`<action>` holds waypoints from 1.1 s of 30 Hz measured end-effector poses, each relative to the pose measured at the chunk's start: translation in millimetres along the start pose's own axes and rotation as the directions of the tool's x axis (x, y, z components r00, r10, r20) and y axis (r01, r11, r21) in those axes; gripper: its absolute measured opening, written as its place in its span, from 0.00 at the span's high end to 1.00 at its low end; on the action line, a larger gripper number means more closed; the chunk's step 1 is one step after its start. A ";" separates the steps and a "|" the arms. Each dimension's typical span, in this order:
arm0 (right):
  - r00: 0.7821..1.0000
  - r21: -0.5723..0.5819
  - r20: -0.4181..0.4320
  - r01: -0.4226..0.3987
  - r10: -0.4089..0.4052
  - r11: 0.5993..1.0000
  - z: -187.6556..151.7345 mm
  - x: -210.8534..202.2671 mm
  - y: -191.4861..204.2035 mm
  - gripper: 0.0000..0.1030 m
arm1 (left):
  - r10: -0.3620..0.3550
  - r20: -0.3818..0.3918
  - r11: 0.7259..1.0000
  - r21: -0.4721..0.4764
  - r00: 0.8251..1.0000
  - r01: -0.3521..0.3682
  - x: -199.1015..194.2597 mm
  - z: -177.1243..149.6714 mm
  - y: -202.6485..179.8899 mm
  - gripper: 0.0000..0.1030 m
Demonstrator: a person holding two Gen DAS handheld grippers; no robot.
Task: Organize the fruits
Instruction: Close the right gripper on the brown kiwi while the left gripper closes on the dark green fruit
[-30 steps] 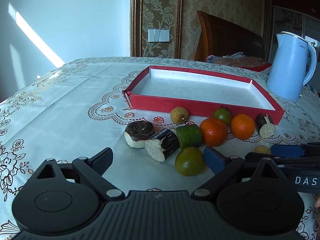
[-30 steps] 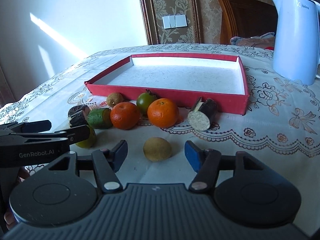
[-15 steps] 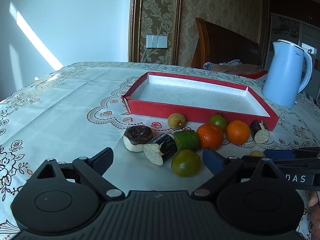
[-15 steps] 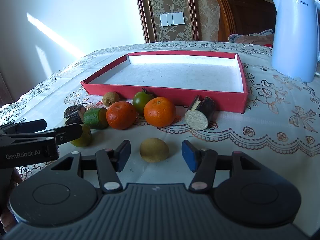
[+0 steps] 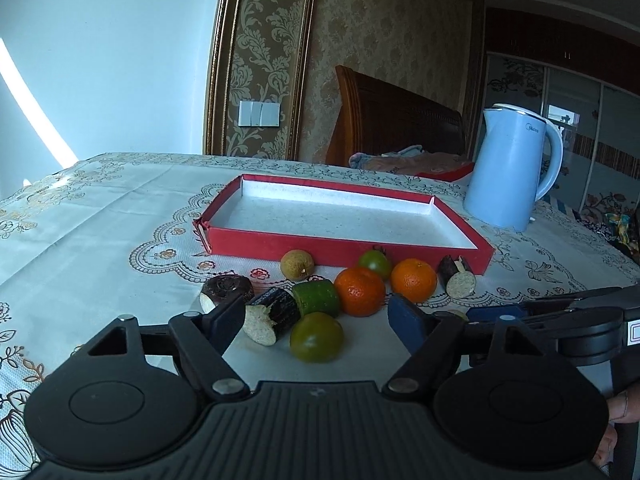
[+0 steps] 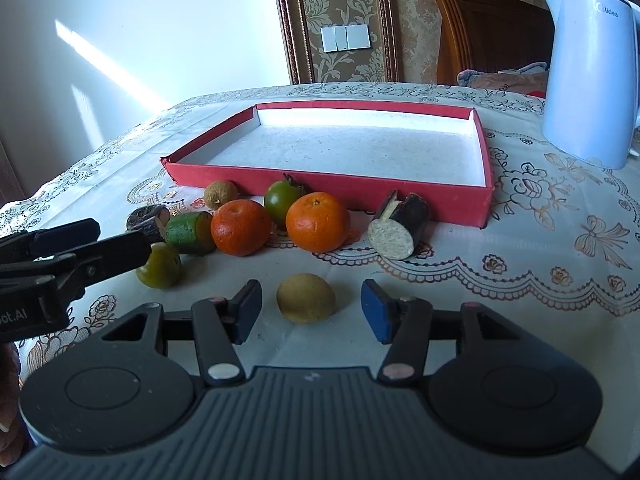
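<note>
Two wrist views, catalogued in turn

Left wrist view: left gripper [image 5: 316,318] spread wide, nothing between its fingers; olive-green fruit [image 5: 316,337] on the tablecloth [image 5: 80,216] in the gap ahead. Beyond it, a dark cut stub [image 5: 272,315], green cylinder piece [image 5: 316,298], two oranges [image 5: 360,291], green tomato [image 5: 375,264], tan longan [image 5: 297,265]. Red tray [image 5: 280,245] just behind the row, its white floor bare. Blue kettle [image 5: 510,170] at far right.

Right wrist view: right gripper [image 6: 312,312] spread apart, gripping nothing; yellowish-brown fruit [image 6: 306,298] on the cloth between its fingertips, touching neither. A dark stub with pale cut face [image 6: 398,226] leans near the tray's [image 6: 328,186] front wall. Left gripper enters at left, jaws apart
</note>
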State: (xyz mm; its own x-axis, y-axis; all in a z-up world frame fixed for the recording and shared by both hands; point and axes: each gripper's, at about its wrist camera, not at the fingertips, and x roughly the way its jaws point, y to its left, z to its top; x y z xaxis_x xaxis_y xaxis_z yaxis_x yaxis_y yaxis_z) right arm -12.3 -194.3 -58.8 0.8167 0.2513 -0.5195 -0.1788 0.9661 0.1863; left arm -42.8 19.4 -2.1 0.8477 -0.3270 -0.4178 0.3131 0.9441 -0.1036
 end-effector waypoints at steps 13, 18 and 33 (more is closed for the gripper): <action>1.000 -0.022 -0.002 0.005 -0.006 1.000 -1.3 -0.3 2.0 0.48 | -0.017 -0.128 1.000 0.016 0.992 0.019 21.7 -2.4 -1.7 0.51; 1.000 -0.029 -0.001 0.010 -0.010 1.000 -1.6 -0.1 3.6 0.48 | 0.006 -0.169 1.000 -0.010 0.986 -0.008 30.5 -1.0 2.1 0.51; 0.999 -0.053 0.003 0.042 -0.042 0.998 -3.1 -0.1 6.7 0.54 | 0.060 -0.195 0.997 -0.036 0.979 -0.068 37.9 2.5 0.3 0.63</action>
State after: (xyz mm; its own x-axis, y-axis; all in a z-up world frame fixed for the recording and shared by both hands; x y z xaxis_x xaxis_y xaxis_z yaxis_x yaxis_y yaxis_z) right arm -15.2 -187.6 -60.1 0.8249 0.2100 -0.5248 -0.1728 0.9777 0.1195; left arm -9.5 7.2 -15.7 0.7649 -0.2548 -0.5916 0.2387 0.9652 -0.1071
